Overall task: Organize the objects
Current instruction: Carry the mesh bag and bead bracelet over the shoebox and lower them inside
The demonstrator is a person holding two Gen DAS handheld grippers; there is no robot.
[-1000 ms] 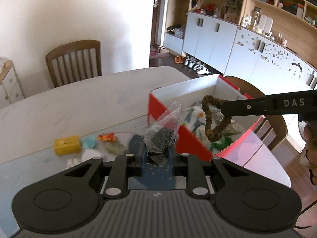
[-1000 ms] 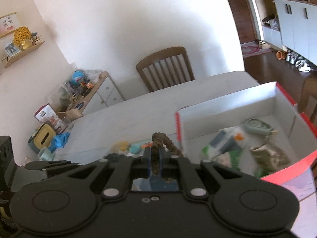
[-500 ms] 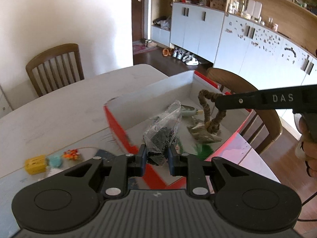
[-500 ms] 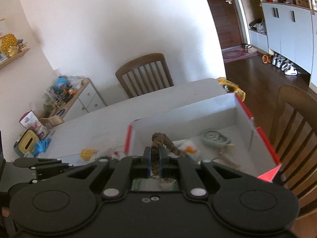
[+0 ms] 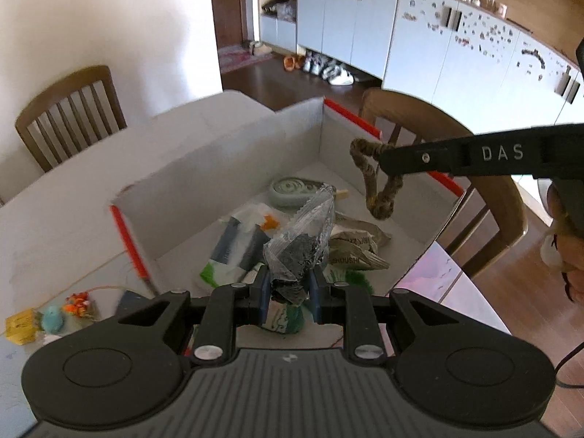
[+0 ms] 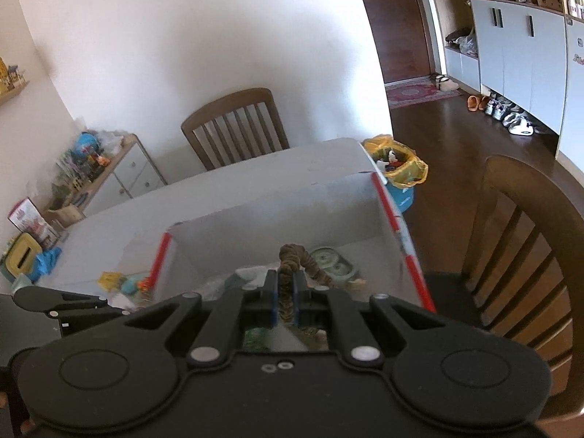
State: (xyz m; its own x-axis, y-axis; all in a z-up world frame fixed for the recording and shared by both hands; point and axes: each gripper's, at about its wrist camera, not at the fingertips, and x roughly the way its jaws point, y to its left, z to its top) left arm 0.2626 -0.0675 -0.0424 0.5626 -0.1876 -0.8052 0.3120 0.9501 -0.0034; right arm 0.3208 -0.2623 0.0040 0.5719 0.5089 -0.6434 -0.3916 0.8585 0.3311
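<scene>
On the right hand-held gripper (image 5: 383, 160) — "DAS"

Your left wrist view looks steeply down, close over the white box (image 5: 226, 168), table (image 5: 54, 226) at 9 o'clock. Your right wrist view looks down less steeply, from the box's opposite side. Both share the box interior and the wall-side chair (image 6: 233, 124).

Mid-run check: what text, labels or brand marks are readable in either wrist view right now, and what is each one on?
"DAS": white letters on the side of the right claw, seen from the left wrist.
Crumpled tan packet in the box: printed lettering, too creased and blurred to read.
Red carton on the side cabinet: print too small to read.
Nothing else is legible.
</scene>
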